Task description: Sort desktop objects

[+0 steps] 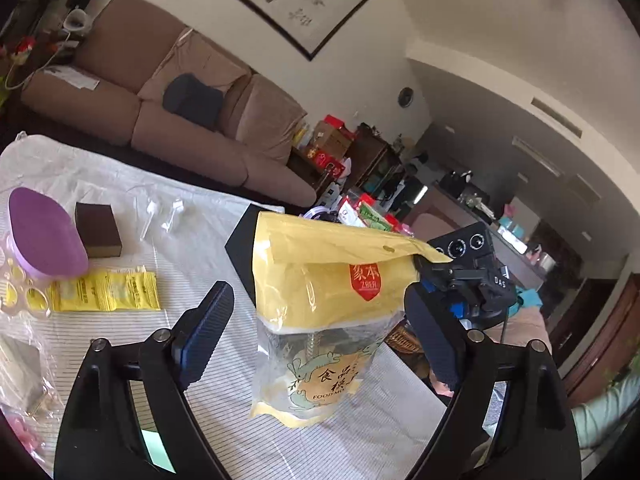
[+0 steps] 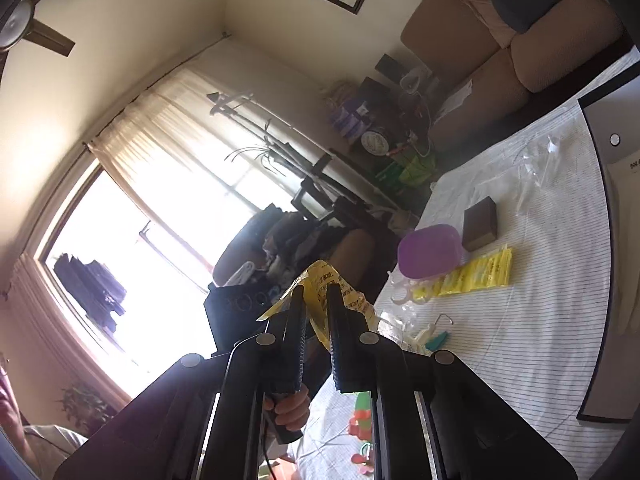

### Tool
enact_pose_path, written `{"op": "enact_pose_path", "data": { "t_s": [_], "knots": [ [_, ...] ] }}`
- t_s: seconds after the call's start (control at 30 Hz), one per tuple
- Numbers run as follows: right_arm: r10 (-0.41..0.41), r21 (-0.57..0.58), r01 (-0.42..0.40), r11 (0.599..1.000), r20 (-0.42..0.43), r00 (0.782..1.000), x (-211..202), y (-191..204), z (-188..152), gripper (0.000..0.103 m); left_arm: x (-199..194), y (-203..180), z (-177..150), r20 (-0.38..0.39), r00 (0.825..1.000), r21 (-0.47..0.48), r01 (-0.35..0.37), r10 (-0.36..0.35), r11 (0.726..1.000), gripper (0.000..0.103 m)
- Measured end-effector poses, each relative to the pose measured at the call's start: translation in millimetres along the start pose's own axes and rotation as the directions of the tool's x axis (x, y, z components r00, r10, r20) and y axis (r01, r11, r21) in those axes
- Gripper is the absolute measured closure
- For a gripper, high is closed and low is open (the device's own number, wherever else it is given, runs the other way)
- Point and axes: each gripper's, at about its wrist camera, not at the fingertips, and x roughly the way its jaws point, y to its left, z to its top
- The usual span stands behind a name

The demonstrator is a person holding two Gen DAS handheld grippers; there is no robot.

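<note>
A yellow and clear food bag [image 1: 320,312] hangs upright just above the striped tablecloth [image 1: 224,392]. In the left wrist view my right gripper [image 1: 436,266] pinches the bag's top right corner. The right wrist view shows that gripper [image 2: 316,294] with its jaws nearly together on the bag's yellow edge [image 2: 320,276]. My left gripper [image 1: 316,300] stands open with the bag between its fingers; the left finger [image 1: 208,320] is clear of the bag, the right finger [image 1: 430,332] is close beside it.
On the cloth to the left lie a purple-lidded box [image 1: 44,236], a brown block [image 1: 98,230], yellow sachets [image 1: 106,292] and clear plastic rings [image 1: 24,300]. A black box [image 1: 242,248] stands behind the bag. A brown sofa [image 1: 180,112] lies beyond the table.
</note>
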Motion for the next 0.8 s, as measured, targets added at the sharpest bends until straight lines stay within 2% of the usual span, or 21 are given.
{"op": "enact_pose_path", "data": {
  "t_s": [0.07, 0.2, 0.4, 0.43, 0.47, 0.57, 0.7, 0.73, 0.8],
  "knots": [
    [0.014, -0.014, -0.014, 1.0, -0.016, 1.0, -0.3, 5.1, -0.1, 0.094, -3.6, -1.8, 1.2, 0.028, 1.0, 0.008, -0.007, 0.007, 1.0, 0.012],
    [0.023, -0.029, -0.025, 0.999, -0.044, 0.999, 1.3, 11.7, -2.7, 0.094, -1.2, 8.5, -1.1, 0.039, 0.997, -0.043, 0.065, -0.064, 0.997, 0.012],
    [0.062, -0.02, -0.063, 0.998, -0.056, 0.996, -0.3, 14.0, -3.6, 0.094, 9.2, 1.7, -4.9, 0.011, 0.991, 0.003, 0.135, -0.135, 0.991, 0.013],
    [0.067, -0.016, -0.068, 0.998, -0.056, 0.996, -0.6, 13.7, -3.5, 0.094, 11.8, -0.8, -2.2, -0.001, 0.989, 0.003, 0.149, -0.149, 0.989, 0.03],
    [0.069, -0.012, -0.069, 0.998, -0.054, 0.996, -1.3, 13.3, -3.3, 0.094, 14.7, -4.3, 0.8, -0.019, 0.986, 0.003, 0.165, -0.165, 0.986, 0.058],
    [0.063, -0.009, -0.063, 0.998, -0.02, 0.998, -11.5, 14.4, 0.8, 0.094, 19.3, -22.8, 5.3, -0.052, 0.986, 0.05, 0.16, -0.157, 0.986, 0.073],
    [0.016, -0.021, -0.016, 1.0, 0.041, 0.999, -35.2, 24.0, 14.3, 0.094, 27.2, -59.4, 19.9, -0.068, 0.991, 0.091, 0.12, -0.115, 0.989, 0.081],
    [-0.003, -0.037, 0.005, 0.999, 0.056, 0.998, -42.0, 30.0, 18.6, 0.094, 31.0, -71.3, 24.9, -0.071, 0.993, 0.107, 0.106, -0.099, 0.989, 0.086],
    [-0.056, -0.072, 0.063, 0.995, 0.085, 0.995, -56.0, 45.3, 30.5, 0.094, 42.4, -96.9, 37.4, -0.078, 0.995, 0.125, 0.073, -0.064, 0.989, 0.089]
  ]
}}
